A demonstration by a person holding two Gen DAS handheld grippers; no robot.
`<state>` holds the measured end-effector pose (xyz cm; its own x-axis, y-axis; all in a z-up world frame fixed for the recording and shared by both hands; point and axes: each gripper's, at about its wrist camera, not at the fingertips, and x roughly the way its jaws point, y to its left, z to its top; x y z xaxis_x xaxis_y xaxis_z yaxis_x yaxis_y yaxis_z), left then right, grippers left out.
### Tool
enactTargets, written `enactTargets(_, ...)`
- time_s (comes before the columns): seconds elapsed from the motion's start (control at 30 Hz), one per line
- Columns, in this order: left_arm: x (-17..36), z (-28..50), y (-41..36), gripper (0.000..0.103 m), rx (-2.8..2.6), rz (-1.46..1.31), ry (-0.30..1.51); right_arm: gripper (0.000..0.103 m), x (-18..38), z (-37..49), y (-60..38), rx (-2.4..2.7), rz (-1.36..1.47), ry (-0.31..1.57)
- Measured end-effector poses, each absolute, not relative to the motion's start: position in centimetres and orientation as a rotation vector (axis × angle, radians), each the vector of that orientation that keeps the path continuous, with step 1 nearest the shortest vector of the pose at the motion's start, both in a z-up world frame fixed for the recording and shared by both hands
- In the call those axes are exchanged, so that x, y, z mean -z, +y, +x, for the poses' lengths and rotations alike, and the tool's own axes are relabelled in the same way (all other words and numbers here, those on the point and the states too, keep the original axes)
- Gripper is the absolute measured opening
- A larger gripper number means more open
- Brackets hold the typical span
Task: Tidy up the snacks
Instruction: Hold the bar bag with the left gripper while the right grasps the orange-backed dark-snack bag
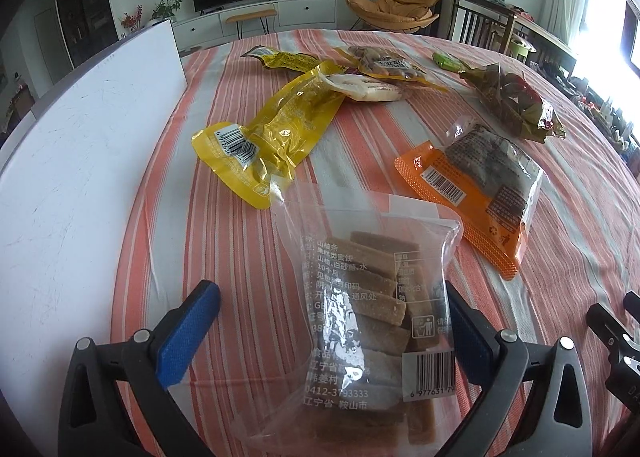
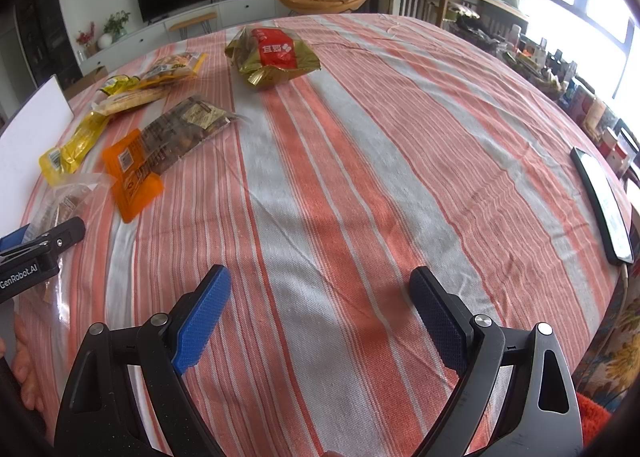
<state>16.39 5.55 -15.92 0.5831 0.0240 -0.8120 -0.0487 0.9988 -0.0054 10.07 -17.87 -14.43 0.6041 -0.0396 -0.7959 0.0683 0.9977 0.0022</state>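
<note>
The left tongs (image 1: pixel 332 333) stand wide apart astride a clear bag (image 1: pixel 372 321) of brown bars at 6 o'clock in the left view. The right pad seems to meet the bag's edge, while the left pad stands well clear of it; nothing is pinched yet. The right tongs (image 2: pixel 320 321) gape too, over bare striped cloth of the desk (image 2: pixel 360 177), holding nothing.

By my judgement the sorting has barely begun: every snack lies loose on the cloth, and no grouping shows. Beyond the clear bag, an orange pack (image 1: pixel 472 193) lies at 2 o'clock and a long yellow pack (image 1: pixel 268 137) at 11 o'clock. Farther off lie a white bun pack (image 1: pixel 364 87), two more yellow packs overlapping it, a small green pack (image 1: pixel 450 59) and a gold-and-red bag (image 1: pixel 516 101) at 1 o'clock. A white board (image 1: pixel 80 137) runs along 9 o'clock; whether it is the place for the snacks I cannot tell.

The clear bag's near end is cut off by the frame. The far packs overlap, so their count is unsure. A dark phone-like slab (image 2: pixel 604 205) lies at 3 o'clock in the right view.
</note>
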Motion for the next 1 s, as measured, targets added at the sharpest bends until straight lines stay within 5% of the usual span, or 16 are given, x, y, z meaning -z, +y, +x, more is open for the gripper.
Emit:
enactTargets(0.77,15.9,16.3,5.5,0.103,-0.041,-0.028,0.947,0.092,13.5,10.5,-19.5,-0.001,0.174,0.942)
enactTargets(1.0,16.0,16.3,5.5,0.103,-0.041,-0.028,0.946,0.092,9.5,18.0,-17.3,-0.137,0.288,0.986)
